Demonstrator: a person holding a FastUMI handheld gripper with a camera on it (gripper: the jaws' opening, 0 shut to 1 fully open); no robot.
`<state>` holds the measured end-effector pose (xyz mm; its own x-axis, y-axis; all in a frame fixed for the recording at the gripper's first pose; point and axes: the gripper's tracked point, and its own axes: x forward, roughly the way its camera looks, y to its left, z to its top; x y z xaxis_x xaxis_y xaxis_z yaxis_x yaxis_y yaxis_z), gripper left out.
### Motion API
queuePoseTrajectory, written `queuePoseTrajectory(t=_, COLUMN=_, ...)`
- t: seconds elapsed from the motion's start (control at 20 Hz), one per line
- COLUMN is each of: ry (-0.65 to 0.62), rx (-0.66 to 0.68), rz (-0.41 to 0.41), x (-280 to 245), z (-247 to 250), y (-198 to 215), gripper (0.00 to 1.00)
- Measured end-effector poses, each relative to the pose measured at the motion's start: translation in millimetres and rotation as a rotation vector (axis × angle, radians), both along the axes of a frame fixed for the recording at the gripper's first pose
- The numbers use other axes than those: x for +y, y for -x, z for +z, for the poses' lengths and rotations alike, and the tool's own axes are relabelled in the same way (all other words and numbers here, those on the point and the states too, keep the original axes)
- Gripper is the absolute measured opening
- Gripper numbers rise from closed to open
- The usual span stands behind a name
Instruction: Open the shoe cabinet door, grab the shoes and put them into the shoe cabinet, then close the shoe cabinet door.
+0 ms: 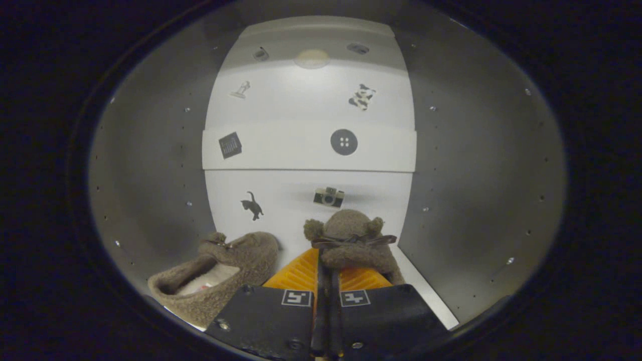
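Gripper view looks into the shoe cabinet point(476, 165) from its open front. Nearest, the claw point(325, 273) has its two fingers brought close together, with only a thin dark slit between them. They are clenched on the right slipper point(351, 240), a fuzzy brown shoe with round ears and a dark ribbon bow; its heel end is pinched at the fingertips, and most of its body is hidden behind the fingers, so only the toe end rises just ahead of them.

There are two slippers in all. The left slipper point(220, 276) lies just to the left of the claw on the white cabinet floor point(426, 288), its opening facing the camera and showing a pale lining; its near edge is cut off. Something small and reddish sits inside it, too small to make out.

Beyond both shoes stands the white back panel point(301, 105), crossed by one shelf edge point(291, 148). Stickers are dotted over it, eight as far as can be counted: below the shelf edge a black cat point(252, 205) and a camera point(329, 197); on the edge a dark square point(230, 145) and a round button point(344, 142); higher up a small figure point(241, 89) and a black-and-white patch point(362, 97); near the top two blurred marks flanking a pale round disc point(312, 58).

Grey side walls carry rows of small holes and studs.
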<state>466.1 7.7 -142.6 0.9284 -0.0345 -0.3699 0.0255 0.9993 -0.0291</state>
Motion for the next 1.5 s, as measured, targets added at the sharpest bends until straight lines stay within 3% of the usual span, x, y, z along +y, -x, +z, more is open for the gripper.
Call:
queuePoseTrajectory(t=0.3, ry=0.014, rx=0.053, rz=0.039, x=1, z=-10, y=-2, gripper=0.11)
queuePoseTrajectory(t=0.4, ry=0.04, rx=0.055, rz=0.04, x=-1, z=-9, y=3, gripper=0.18)
queuePoseTrajectory(t=0.5, ry=0.045, rx=0.083, rz=0.056, x=2, z=-11, y=10, gripper=0.36)
queuePoseTrajectory(t=0.55, ry=0.051, rx=0.103, rz=0.066, x=2, z=-12, y=17, gripper=0.51)
queuePoseTrajectory(t=0.8, ry=0.038, rx=0.132, rz=0.107, x=12, z=-1, y=55, gripper=0.57)
queuePoseTrajectory(t=0.9, ry=0.028, rx=0.124, rz=0.096, x=13, z=7, y=65, gripper=0.68)
queuePoseTrajectory(t=1.05, ry=-0.016, rx=0.101, rz=0.086, x=15, z=23, y=96, gripper=0.82)
queuePoseTrajectory(t=1.2, ry=0.03, rx=0.043, rz=0.126, x=18, z=47, y=140, gripper=0.83)
queuePoseTrajectory(t=1.45, ry=0.003, rx=-0.077, rz=0.206, x=37, z=104, y=253, gripper=0.84)
queuePoseTrajectory(t=1.5, ry=-0.011, rx=-0.109, rz=0.224, x=42, z=117, y=280, gripper=0.92)
